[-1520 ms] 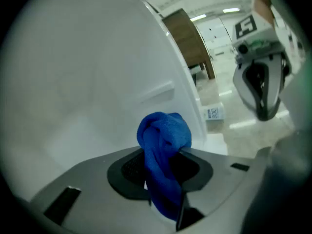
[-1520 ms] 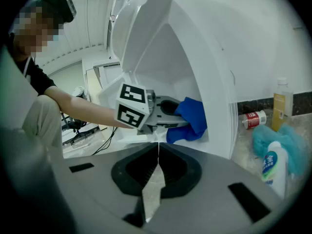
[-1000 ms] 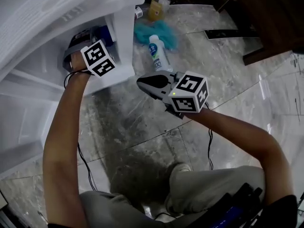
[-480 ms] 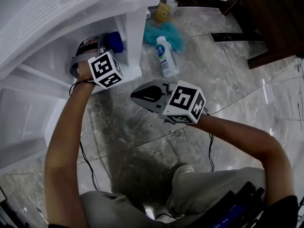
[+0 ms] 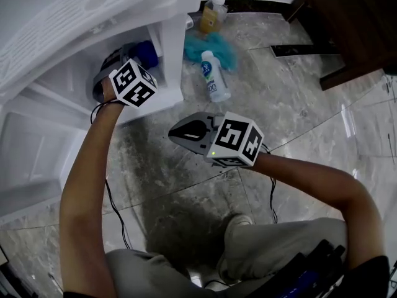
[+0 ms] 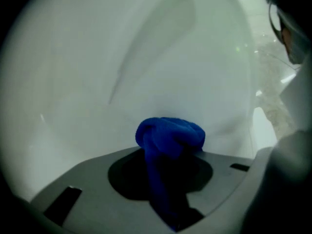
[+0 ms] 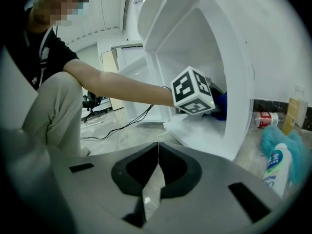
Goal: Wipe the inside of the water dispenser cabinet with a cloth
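Blue cloth (image 6: 169, 135) is clamped in the left gripper (image 5: 127, 56) inside the cabinet (image 5: 170, 42); the right gripper (image 7: 157, 160) is closed tight, empty. A white bottle (image 5: 214, 76), teal rag (image 5: 218, 44) and amber bottle (image 5: 211, 18) are scattered alongside, labels unreadable.

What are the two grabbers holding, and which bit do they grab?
The left gripper pinches the blue cloth by a gathered strip, its bunched end poking out past the jaws. The right gripper is shut and holds nothing.
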A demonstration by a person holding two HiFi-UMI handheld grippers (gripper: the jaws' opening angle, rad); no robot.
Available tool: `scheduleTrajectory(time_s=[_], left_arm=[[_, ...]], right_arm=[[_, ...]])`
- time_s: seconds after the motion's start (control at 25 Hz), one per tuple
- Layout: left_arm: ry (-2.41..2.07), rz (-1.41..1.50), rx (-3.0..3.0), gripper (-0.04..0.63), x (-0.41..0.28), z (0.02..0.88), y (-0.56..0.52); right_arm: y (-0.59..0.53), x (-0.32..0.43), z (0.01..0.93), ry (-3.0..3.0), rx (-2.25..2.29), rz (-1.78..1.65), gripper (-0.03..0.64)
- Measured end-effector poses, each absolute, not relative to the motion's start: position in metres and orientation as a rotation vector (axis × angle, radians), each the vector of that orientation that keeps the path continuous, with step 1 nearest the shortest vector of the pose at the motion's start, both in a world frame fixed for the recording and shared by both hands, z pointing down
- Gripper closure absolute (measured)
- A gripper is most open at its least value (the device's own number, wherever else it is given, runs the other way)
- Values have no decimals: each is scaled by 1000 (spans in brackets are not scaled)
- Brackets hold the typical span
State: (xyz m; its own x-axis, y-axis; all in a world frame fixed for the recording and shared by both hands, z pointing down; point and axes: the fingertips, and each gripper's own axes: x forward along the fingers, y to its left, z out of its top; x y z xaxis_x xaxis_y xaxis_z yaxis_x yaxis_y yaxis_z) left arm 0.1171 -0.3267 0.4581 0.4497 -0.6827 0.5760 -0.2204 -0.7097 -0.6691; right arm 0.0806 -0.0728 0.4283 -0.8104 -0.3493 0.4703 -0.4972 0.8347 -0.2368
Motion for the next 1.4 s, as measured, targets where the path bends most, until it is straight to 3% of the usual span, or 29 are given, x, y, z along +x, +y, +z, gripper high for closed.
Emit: scheduleTrajectory(time_s=[0.56, 0.96, 1.4], left_arm=[[1203, 297, -2727, 485, 111, 234, -297], [1310, 262, -2757, 486, 116, 234, -351], [1320, 254, -2688, 499, 118, 239, -328]], right_arm=[[-56, 73, 427, -2597, 567, 488, 618], [-58, 71, 427, -2600, 552, 487, 618], [-54, 66, 436, -2591, 516, 515, 618]])
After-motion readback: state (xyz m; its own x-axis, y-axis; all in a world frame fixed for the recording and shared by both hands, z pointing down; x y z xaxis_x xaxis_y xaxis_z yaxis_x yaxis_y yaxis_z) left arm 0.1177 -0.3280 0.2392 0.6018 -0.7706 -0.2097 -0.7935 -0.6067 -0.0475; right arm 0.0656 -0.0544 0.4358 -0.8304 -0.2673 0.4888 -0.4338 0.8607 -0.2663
